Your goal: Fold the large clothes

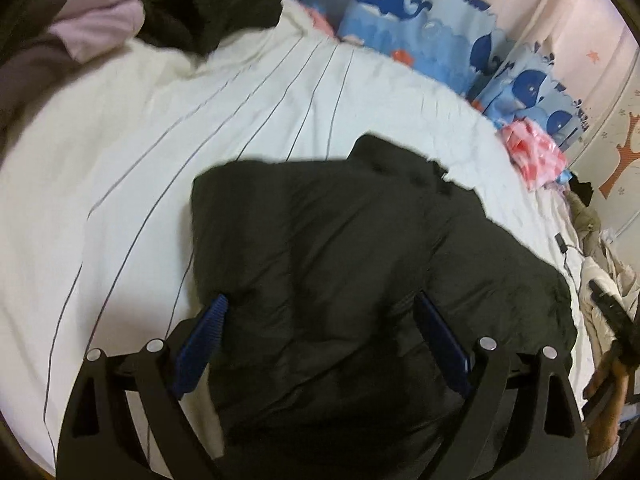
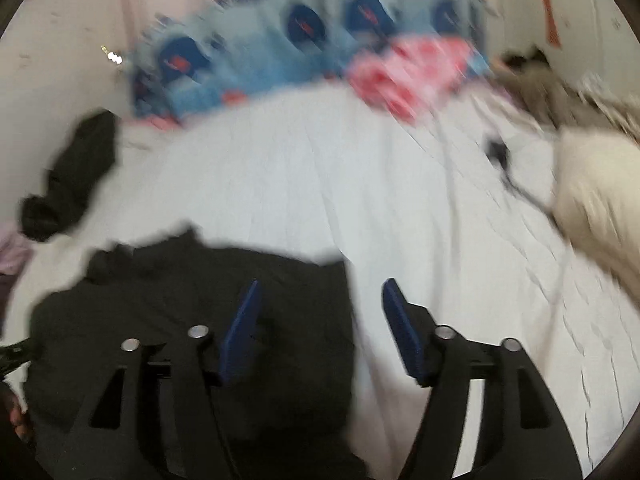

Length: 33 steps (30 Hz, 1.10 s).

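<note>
Jacket (image 1: 340,280) lies lengthwise on the bed (image 1: 140,168), collar toward the pillows (image 1: 400,20); near hem hidden. Left tool (image 1: 320,320) and right tool (image 2: 320,300) both spread; right view blurred.

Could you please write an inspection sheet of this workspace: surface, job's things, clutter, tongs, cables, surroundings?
Surface: white striped bedcover, wrinkled.
Job's things: black padded jacket lying on the bedcover, partly folded.
Clutter: second dark garment and lilac cloth at far corner; pink cloth; cream garment at the bed's edge.
Tongs: left tongs open above jacket; right tongs open over jacket's edge.
Cables: black cable near the bed's edge.
Surroundings: whale-print bedding, decorated wall.
</note>
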### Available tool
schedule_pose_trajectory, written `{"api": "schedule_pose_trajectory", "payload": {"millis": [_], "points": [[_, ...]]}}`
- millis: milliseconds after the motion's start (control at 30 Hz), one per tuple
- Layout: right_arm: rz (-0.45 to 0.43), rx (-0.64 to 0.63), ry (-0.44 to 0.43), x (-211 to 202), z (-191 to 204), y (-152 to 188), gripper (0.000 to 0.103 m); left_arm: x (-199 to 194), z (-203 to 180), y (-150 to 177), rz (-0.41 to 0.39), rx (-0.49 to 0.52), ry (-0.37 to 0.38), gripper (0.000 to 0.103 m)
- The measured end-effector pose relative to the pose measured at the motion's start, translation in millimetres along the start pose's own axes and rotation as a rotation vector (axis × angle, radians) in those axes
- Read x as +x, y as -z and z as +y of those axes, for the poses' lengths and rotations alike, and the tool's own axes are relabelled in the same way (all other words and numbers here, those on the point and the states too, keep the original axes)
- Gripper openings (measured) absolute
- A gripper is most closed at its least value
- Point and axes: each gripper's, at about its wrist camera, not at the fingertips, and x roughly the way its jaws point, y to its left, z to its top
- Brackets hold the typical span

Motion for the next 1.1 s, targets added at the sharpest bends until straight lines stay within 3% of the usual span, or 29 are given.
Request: {"api": "schedule_pose_trajectory", "payload": {"millis": [67,100,167,233,300,467,1100], "points": [[-0.005,-0.061,-0.063,1,23,-5,0.085,3,-4,-1,-0.016,-0.001,-0.007,0.093],[0.017,-0.088,-0.086,8,33,-5,0.085,8,-6,0,-0.015,-0.002,-0.017,0.093],[0.131,-0.124,-0.052,44,43,4,0.085,17,-9,3,-0.007,0.011,-0.040,0.093],[0.247,-0.135,0.050,91,31,32,0.086,24,-9,9,-0.010,0.029,-0.056,0.094],[0.280,0.006,-0.036,115,0,56,0.093,27,-6,14,-0.019,0.030,-0.030,0.095],[0.269,-0.011,-0.010,115,5,63,0.094,35,-7,25,-0.044,0.053,-0.048,0.096],[0.241,-0.004,-0.032,115,-1,56,0.096,38,5,31,-0.053,0.000,0.002,0.096]]}}
